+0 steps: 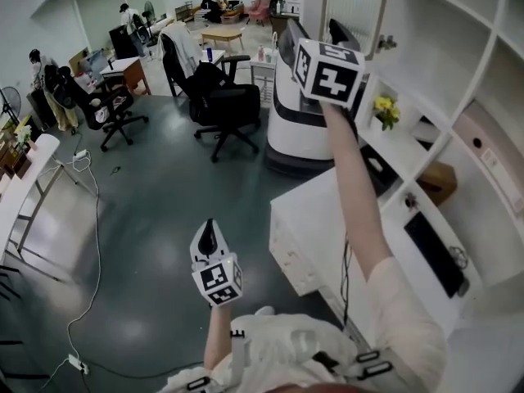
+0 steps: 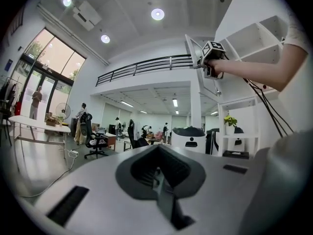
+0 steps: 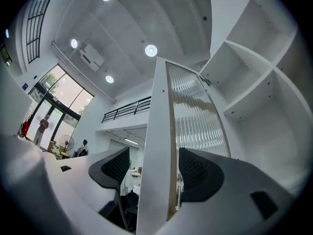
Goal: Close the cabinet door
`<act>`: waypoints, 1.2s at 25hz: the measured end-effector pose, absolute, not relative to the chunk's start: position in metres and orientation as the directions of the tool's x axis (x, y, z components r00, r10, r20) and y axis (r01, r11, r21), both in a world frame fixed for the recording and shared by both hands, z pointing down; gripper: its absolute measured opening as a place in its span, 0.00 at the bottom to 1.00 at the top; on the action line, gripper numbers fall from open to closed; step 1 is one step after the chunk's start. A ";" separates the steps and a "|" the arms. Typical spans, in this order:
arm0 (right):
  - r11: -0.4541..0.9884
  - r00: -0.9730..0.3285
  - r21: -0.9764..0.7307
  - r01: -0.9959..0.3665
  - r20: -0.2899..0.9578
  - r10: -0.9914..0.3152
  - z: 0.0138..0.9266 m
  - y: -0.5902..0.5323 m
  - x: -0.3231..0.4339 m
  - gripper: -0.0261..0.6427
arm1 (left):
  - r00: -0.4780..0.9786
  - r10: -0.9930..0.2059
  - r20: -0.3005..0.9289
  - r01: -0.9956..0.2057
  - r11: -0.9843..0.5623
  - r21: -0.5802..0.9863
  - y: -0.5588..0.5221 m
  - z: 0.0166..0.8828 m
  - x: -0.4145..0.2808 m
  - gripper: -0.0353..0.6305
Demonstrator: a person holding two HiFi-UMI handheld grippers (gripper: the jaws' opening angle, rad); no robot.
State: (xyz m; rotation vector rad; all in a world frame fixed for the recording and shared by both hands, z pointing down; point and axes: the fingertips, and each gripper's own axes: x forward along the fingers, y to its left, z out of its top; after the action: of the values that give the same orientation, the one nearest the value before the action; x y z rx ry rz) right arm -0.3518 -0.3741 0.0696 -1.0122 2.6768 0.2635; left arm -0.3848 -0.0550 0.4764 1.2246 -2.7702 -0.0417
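The cabinet door is a white frame with ribbed glass, and it stands swung out from the white shelf cabinet. My right gripper is raised high with its jaws straddling the door's free edge; a thin gap shows on each side, so it is open. In the head view the right gripper sits at the door beside the cabinet. My left gripper hangs low over the floor, shut and empty. The left gripper view shows its closed tips and the right gripper far above.
A white counter juts out below the shelves. A small yellow plant stands on a shelf. A white machine and black office chairs stand behind. A cable runs across the grey floor at left.
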 end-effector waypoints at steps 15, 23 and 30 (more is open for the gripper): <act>0.693 -0.682 0.063 -0.718 -0.263 -0.682 0.082 -0.404 -0.362 0.51 | -0.731 -0.669 0.135 -0.661 0.743 0.106 -0.021 0.499 -0.403 0.06; 0.703 -0.690 0.058 -0.709 -0.257 -0.676 0.081 -0.403 -0.366 0.51 | -0.684 -0.715 0.144 -0.709 0.698 0.102 -0.039 0.504 -0.386 0.06; 0.701 -0.692 0.069 -0.710 -0.252 -0.676 0.082 -0.404 -0.365 0.51 | -0.685 -0.714 0.143 -0.704 0.700 0.120 -0.038 0.501 -0.385 0.06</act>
State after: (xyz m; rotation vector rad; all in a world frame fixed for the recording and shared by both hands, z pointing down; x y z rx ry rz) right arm -0.3654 -0.4039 0.0816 -1.1145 2.7019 0.2386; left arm -0.3850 -0.0382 0.5013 1.1492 -2.7291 -0.0816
